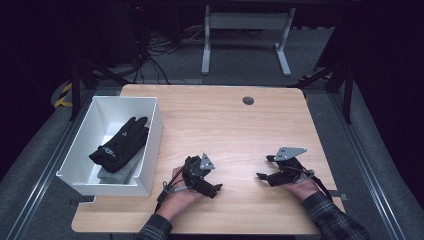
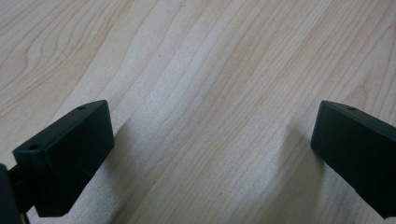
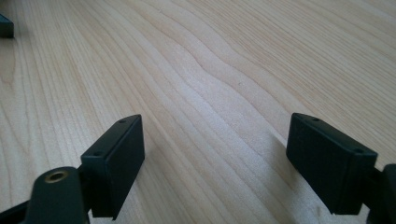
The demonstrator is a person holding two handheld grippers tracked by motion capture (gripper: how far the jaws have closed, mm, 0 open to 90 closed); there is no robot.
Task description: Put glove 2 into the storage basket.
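Both grippers rest on the light wooden table [image 1: 235, 125] near its front edge. Left gripper [image 1: 212, 188] jaws wide apart, empty. Right gripper [image 1: 263, 168] likewise gaping, empty. Black fabric glove [image 1: 121, 142] lies in the white rectangular bin [image 1: 152, 150] at the left edge.

A light wooden table [image 1: 240, 125] with rounded corners stands in a dim room, its pale grain brightly lit while everything around it falls off into darkness; a small dark grommet [image 1: 248, 100] sits near its far edge. Grey carpet [image 1: 345, 150] covers the floor on either side; beyond the table stands the white metal frame of a second desk [image 1: 245, 40], its two legs ending in flat feet; a tangle of black cables [image 1: 155, 55] lies on the floor at far left; yellow-and-black hazard tape [image 1: 63, 95] marks a dark stand at the left.
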